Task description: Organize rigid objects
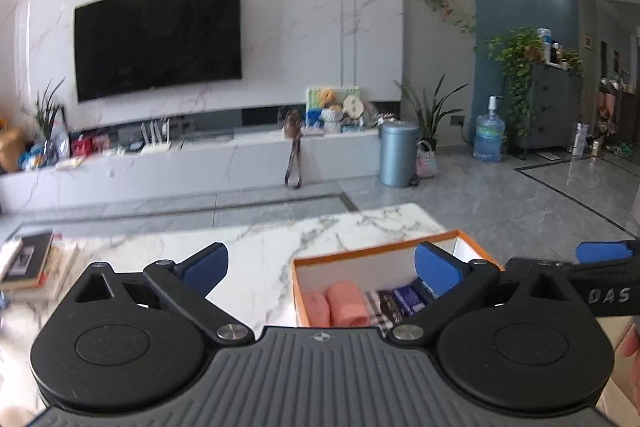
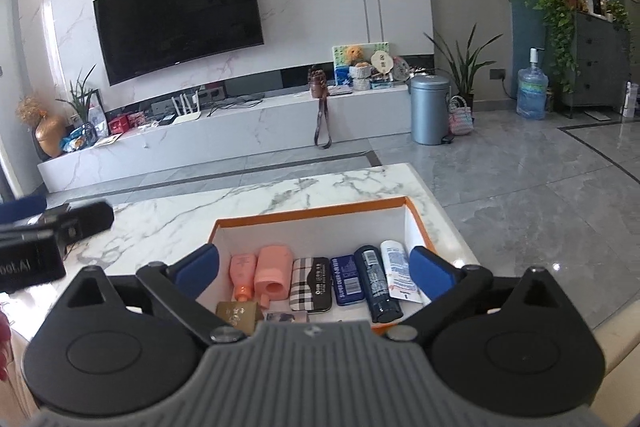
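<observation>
An orange-rimmed white box [image 2: 320,215] [image 1: 372,253] sits on the marble table [image 2: 224,207] [image 1: 280,239]. Inside it lie, side by side, a pink bottle [image 2: 242,275], a pink cup on its side [image 2: 274,273], a plaid case [image 2: 310,283], a blue tin [image 2: 347,279], a dark blue tube [image 2: 376,281] and a white tube [image 2: 398,273]; a gold box [image 2: 237,313] lies nearer me. My right gripper [image 2: 316,273] hangs open over the box's near side, nothing between its fingers. My left gripper [image 1: 322,271] stands open over the box's left edge, also empty.
A stack of books [image 1: 30,265] lies at the table's left end. Beyond the table are a TV wall [image 2: 178,13], a low white cabinet, a blue bin [image 2: 429,109] and a water jug [image 2: 532,93] on the grey tiled floor.
</observation>
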